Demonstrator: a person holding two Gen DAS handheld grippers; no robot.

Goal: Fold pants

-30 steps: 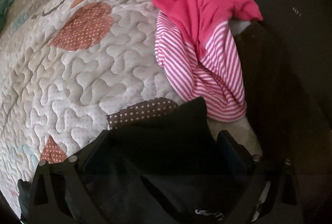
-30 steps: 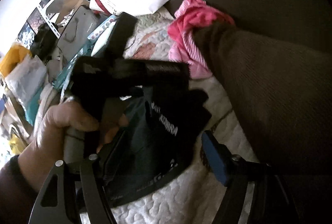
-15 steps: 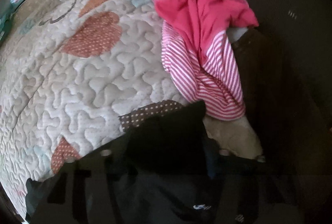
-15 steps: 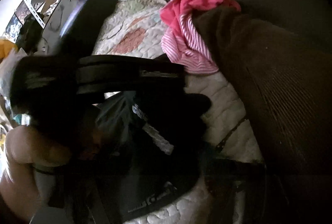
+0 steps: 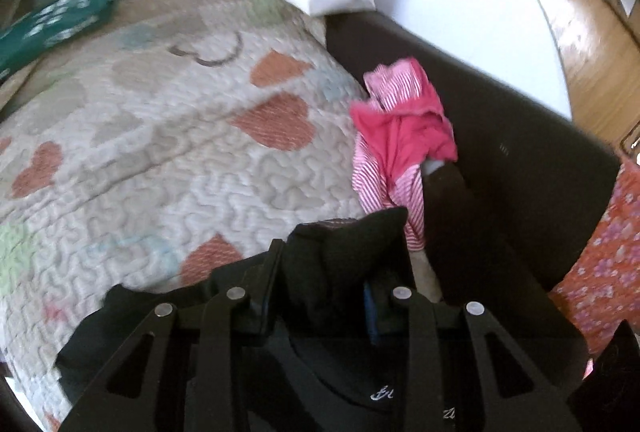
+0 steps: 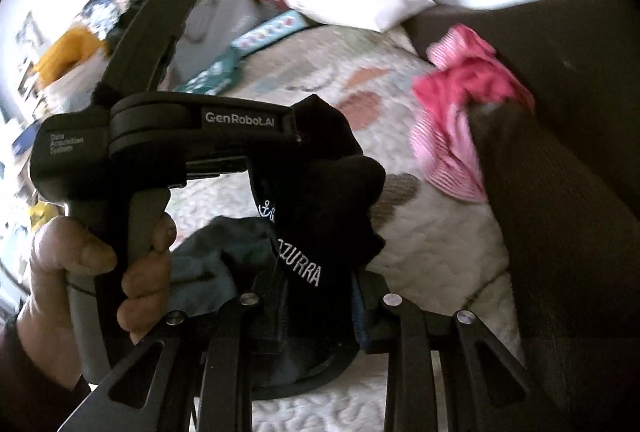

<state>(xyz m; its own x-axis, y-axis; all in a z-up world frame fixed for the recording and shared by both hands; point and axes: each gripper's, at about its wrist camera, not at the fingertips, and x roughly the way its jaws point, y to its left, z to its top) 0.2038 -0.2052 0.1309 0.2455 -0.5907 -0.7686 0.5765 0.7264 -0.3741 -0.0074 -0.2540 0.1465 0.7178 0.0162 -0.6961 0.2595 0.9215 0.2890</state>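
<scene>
- Between the 2 tools, over the quilted cream bedspread with heart patches (image 5: 168,160), hang the black fabric pants with white embroidered lettering (image 6: 320,192), bunched and lifted clear of the bed at their upper part.
- Left tool (image 5: 324,296): its jaws are closing, with a thick fold of the black cloth between them and standing up beyond the tips; the pads seem to press on it.
- Right tool (image 6: 316,304): its jaws are closing too, around the stretch of cloth that carries the lettering, which rises straight ahead of it.
- In the right wrist view, the left tool grips the same garment higher and to the left, with a person's hand (image 6: 100,256) on its handle.
- Both grips sit close together on 1 bunch, so the pants' long axis cannot be read yet; my guess is that the tools must draw apart sideways to stretch the cloth out.
- A crumpled pink striped garment (image 5: 400,136) lies beyond the pants, against the dark brown sofa back (image 5: 520,152), near enough to foul a wide spread.
</scene>
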